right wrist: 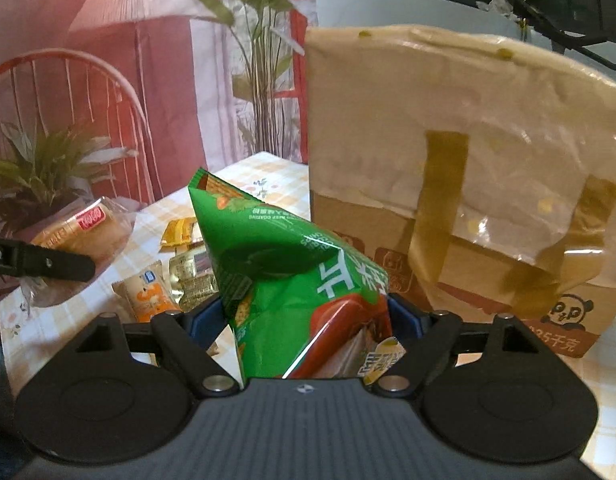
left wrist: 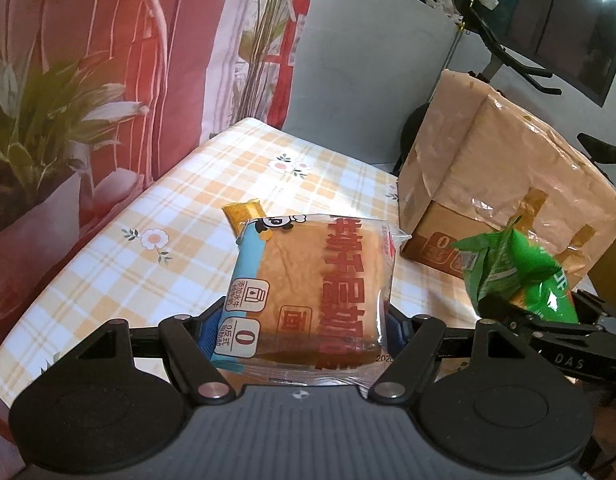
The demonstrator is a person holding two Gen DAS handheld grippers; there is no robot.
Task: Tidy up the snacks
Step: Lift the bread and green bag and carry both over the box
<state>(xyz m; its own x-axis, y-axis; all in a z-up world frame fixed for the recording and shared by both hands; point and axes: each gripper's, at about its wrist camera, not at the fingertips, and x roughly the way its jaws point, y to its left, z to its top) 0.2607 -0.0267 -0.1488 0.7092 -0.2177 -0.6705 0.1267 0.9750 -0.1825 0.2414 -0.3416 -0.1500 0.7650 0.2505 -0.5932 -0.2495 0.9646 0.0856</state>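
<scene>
My left gripper point(left wrist: 303, 320) is shut on a clear-wrapped bread packet point(left wrist: 312, 292) with red lettering and holds it above the checked tablecloth point(left wrist: 179, 200). My right gripper point(right wrist: 303, 316) is shut on a green snack bag point(right wrist: 291, 272), held up in front of the taped cardboard box point(right wrist: 460, 184). The green bag point(left wrist: 516, 276) and the right gripper show at the right of the left wrist view, near the box point(left wrist: 504, 184). The bread packet point(right wrist: 83, 236) in the left gripper shows at the left of the right wrist view.
A small yellow packet point(left wrist: 243, 212) lies on the cloth behind the bread. In the right wrist view, an orange snack pack point(right wrist: 147, 296), a yellowish packet point(right wrist: 191, 272) and a yellow wrapper point(right wrist: 179, 232) lie on the table. Potted plants point(left wrist: 31, 128) and a red-and-pink backdrop stand at the left.
</scene>
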